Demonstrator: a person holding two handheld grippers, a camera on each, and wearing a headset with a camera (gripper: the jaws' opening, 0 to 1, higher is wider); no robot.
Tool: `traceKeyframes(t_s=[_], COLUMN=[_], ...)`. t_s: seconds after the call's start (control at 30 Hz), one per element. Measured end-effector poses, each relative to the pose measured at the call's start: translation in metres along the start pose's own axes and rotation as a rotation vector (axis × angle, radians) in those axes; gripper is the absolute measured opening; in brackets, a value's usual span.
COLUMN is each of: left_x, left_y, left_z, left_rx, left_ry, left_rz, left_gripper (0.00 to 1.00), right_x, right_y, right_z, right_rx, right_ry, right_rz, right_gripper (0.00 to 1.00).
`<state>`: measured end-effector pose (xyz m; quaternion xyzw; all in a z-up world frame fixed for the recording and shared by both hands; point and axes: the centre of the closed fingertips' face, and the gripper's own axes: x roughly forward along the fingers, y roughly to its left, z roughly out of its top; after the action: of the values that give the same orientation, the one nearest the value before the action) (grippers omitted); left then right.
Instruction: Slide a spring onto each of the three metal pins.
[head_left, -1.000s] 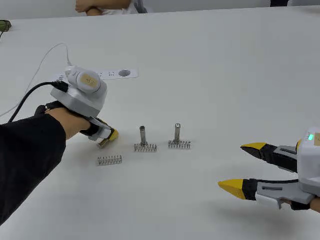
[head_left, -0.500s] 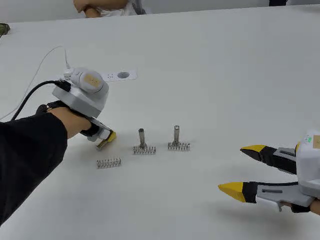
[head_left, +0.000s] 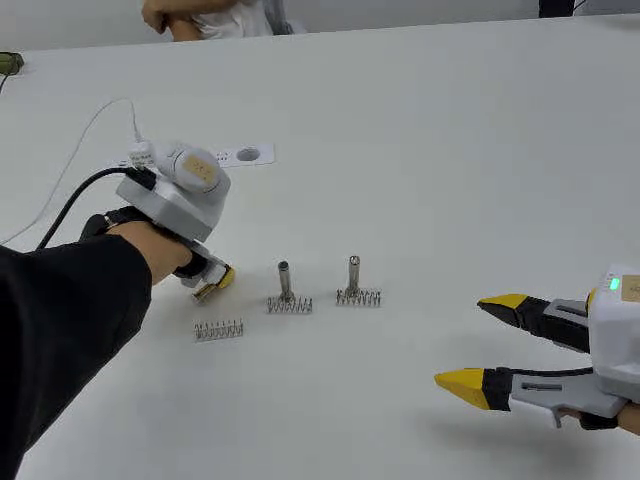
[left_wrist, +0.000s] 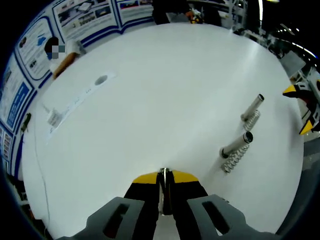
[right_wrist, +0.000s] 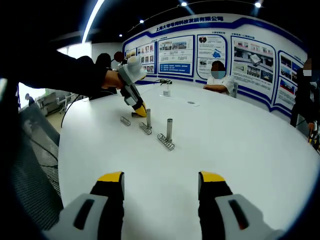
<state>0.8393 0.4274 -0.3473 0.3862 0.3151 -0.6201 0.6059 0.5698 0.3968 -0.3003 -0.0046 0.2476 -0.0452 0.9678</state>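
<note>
Left hand-held gripper (head_left: 215, 285) pinches a slim metal piece, likely the third pin (left_wrist: 164, 192). Right hand-held gripper (head_left: 460, 339) is spread, holding nothing. Two pins (head_left: 285, 279) stand on the table (head_left: 450, 150); three springs (head_left: 219, 329) lie flat nearby. Springs judged light, compliant, roll-prone: grip gently mid-coil.

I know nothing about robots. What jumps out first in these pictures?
Mid-table, the left pin and right pin stand upright with springs lying at their feet; a loose spring lies apart. The left gripper, tips at the table, is shut on a thin metal piece, while the right gripper hangs open, yellow tips wide apart.
</note>
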Motion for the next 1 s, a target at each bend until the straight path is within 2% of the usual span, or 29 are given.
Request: traceKeyframes(t_s=[0.2, 0.3, 0.77, 1.0], left_x=[-0.002, -0.007, -0.029, -0.036], left_y=[-0.001, -0.002, -0.002, -0.006], left_z=[-0.002, 0.002, 0.006, 0.003], left_rx=[-0.033, -0.038, -0.072, -0.076], left_ry=[-0.018, -0.04, -0.112, -0.138], left_rz=[-0.006, -0.006, -0.009, -0.009], left_gripper=[0.08, 0.08, 0.07, 0.07], right_x=[-0.005, -0.006, 0.0, 0.0], right_y=[-0.003, -0.004, 0.003, 0.004], right_z=[0.001, 0.001, 0.004, 0.008], right_rx=[-0.001, 0.001, -0.013, -0.02], right_ry=[-0.004, -0.004, -0.003, -0.008], right_rz=[-0.014, -0.017, -0.002, 0.003], right_gripper=[0.61, 0.61, 0.61, 0.61])
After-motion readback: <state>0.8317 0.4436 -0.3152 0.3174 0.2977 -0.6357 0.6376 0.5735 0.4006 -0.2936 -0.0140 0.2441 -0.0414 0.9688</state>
